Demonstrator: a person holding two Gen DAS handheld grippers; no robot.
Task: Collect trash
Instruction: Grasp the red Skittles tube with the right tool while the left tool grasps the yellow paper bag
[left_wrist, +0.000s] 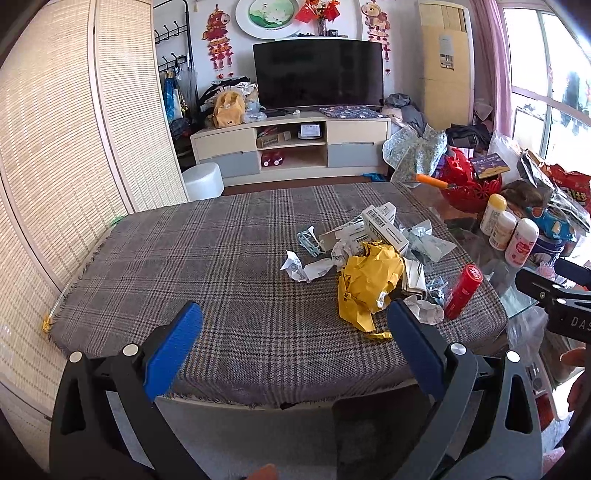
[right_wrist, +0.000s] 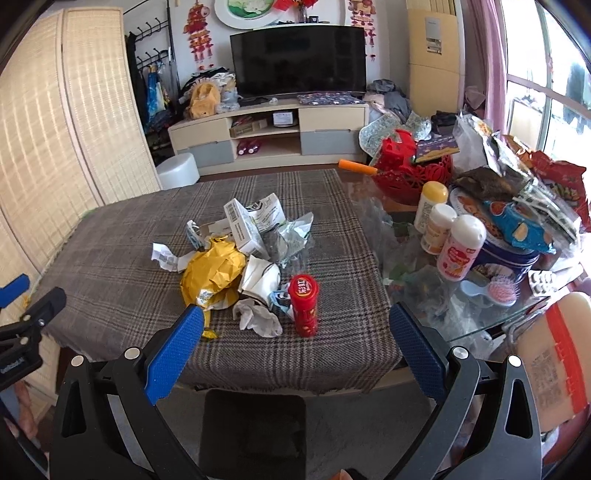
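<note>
Both grippers hang short of the near edge of the bench, jaws spread wide and empty. The left gripper (left_wrist: 295, 325) looks down on bare cloth, with the yellow crumpled paper wrapper (left_wrist: 369, 284) just beyond its right finger. The right gripper (right_wrist: 297, 328) frames a white crumpled tissue (right_wrist: 255, 315) and a red cylindrical can (right_wrist: 304, 306) standing upright between its blue pads. Nothing has been picked up, so the task seems to be at its very start: the approach to a first piece.

The trash sits in one loose heap toward the middle and right of the grey plaid cloth (left_wrist: 184, 258) that covers the bench. The next move probably calls for the right gripper to go forward and down onto the tissue, the nearest and softest piece, and close on it without knocking the can over. No bin or bag for the trash can be made out with certainty in either view.

Further into the heap lie a white barcoded cardboard box (right_wrist: 243, 225), torn white paper scraps (right_wrist: 162, 256) and a crinkled silver-green foil packet (right_wrist: 291, 232). To the right, on bare glass, stand three white plastic bottles (right_wrist: 447, 236) amid snack bags and a red openwork basket (right_wrist: 413, 173). Beyond the bench are a cream and grey TV cabinet (left_wrist: 291, 144), a black television (left_wrist: 317, 74) and woven blinds on the left.
</note>
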